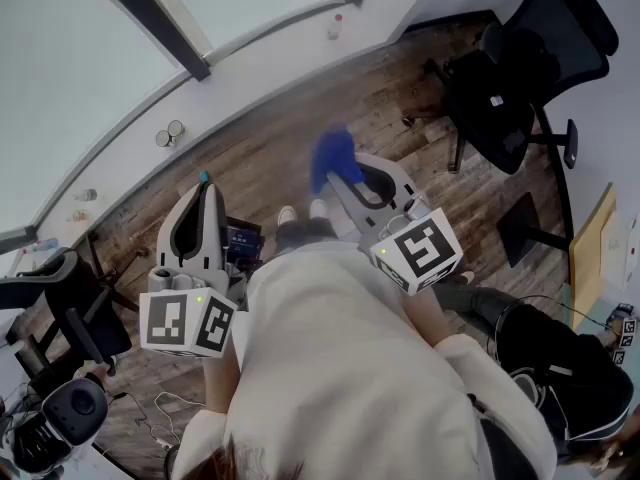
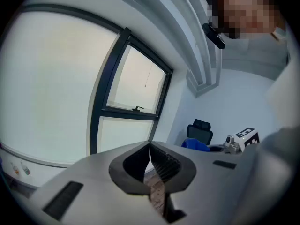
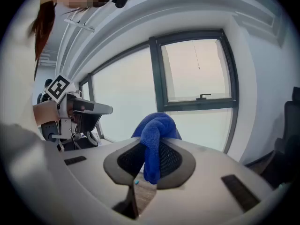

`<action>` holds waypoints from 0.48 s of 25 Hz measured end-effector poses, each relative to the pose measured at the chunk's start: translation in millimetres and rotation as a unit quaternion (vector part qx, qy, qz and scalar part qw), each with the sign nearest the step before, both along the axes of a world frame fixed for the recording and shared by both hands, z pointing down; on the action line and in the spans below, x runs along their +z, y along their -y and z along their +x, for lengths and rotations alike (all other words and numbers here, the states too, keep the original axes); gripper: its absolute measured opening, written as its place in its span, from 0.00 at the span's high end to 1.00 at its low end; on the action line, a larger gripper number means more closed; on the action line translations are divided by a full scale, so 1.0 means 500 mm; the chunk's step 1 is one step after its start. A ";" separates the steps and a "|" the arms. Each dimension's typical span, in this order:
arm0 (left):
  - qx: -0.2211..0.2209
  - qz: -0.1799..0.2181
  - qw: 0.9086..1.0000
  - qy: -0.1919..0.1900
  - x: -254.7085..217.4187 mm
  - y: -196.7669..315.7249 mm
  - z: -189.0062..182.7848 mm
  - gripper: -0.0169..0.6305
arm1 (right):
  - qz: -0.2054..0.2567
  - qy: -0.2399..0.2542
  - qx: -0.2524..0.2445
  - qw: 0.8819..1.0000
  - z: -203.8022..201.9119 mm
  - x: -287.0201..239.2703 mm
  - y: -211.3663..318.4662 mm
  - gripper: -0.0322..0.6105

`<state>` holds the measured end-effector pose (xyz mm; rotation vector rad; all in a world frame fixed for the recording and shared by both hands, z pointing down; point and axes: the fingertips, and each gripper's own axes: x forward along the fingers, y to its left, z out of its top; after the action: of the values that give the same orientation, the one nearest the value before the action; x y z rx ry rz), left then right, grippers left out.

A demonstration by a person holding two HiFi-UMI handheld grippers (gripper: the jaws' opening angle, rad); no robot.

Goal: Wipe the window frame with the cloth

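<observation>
The right gripper (image 3: 149, 150) was clamped on the blue cloth (image 3: 157, 125), which bulged up out of its jaws and hung down between them. The left gripper (image 2: 150, 148) had its jaws closed tip to tip, with nothing between them. The dark window frame (image 3: 157, 74) stood beyond both grippers, well apart from the cloth. On the sill (image 1: 260, 76) ahead of the right gripper stood a small bottle (image 1: 336, 26), its contents too small to make out. Ahead of the left gripper lay two round things (image 1: 168, 134), possibly lids.
</observation>
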<state>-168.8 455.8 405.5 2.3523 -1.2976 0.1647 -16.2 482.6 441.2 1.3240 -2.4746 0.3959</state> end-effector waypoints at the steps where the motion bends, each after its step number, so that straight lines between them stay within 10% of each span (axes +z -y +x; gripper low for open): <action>1: -0.002 0.001 1.000 0.001 -0.001 0.000 -0.001 0.96 | 0.001 0.001 -0.002 1.000 0.000 0.000 0.001 0.86; 12: -0.012 0.003 1.000 0.001 -0.011 -0.013 0.007 0.96 | 0.000 0.009 -0.012 1.000 0.007 0.001 -0.004 0.86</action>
<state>-165.4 462.2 399.8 2.3413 -1.3282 0.1558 -12.5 484.8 441.5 1.2949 -2.5027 0.4038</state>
